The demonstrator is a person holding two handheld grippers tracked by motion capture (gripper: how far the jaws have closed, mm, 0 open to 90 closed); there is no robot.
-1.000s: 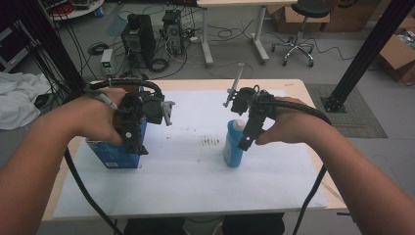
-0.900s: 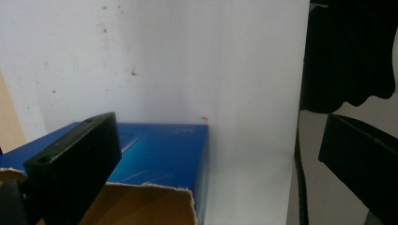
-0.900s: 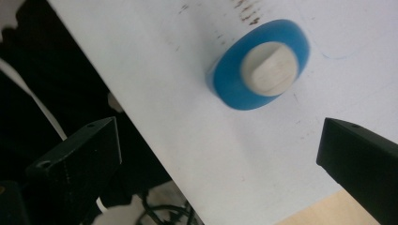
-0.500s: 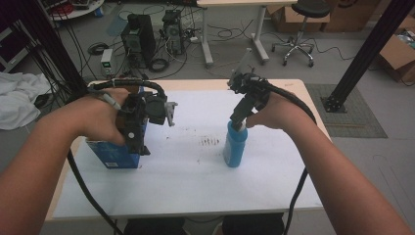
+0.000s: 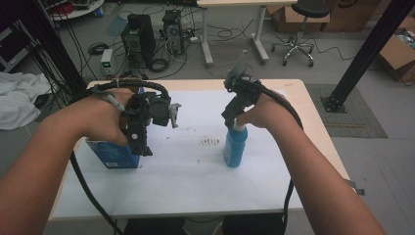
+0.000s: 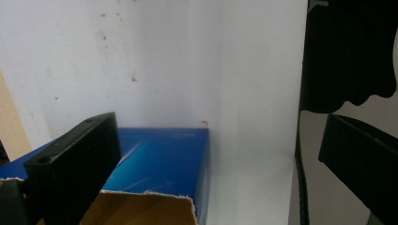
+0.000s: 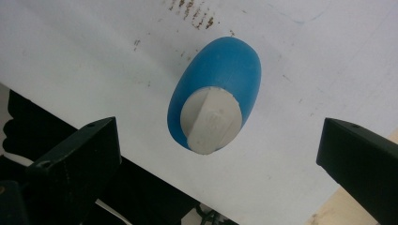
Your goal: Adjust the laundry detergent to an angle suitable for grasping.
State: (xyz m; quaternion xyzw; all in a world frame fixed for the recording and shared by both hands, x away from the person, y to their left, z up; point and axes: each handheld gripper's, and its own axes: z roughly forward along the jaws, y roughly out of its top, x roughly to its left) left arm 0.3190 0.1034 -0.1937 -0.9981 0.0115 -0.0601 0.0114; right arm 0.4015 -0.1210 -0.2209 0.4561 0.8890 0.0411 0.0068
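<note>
A blue bottle [image 5: 234,148] with a white cap [image 5: 239,127] stands upright right of the table's middle. My right gripper [image 5: 230,117] hovers just above its cap, pointing down. In the right gripper view the bottle [image 7: 225,65] and its cap [image 7: 211,120] sit below and between the wide-apart jaws of the right gripper [image 7: 216,164], untouched. A blue box [image 5: 113,155] with a torn open top stands at the left. My left gripper [image 5: 139,146] hangs over its right end. In the left gripper view the box [image 6: 159,159] lies below the left gripper [image 6: 216,173], whose jaws stand open.
A white sheet [image 5: 195,191] covers the wooden table, with a patch of brown specks [image 5: 210,142] in the middle between box and bottle. Cables trail from both grippers off the near edge. Computers, a stool and boxes stand on the floor beyond the far edge.
My right gripper has risen from beside the bottle's top to just above the cap and shifted slightly left. The bottle, box and left gripper have stayed put.
</note>
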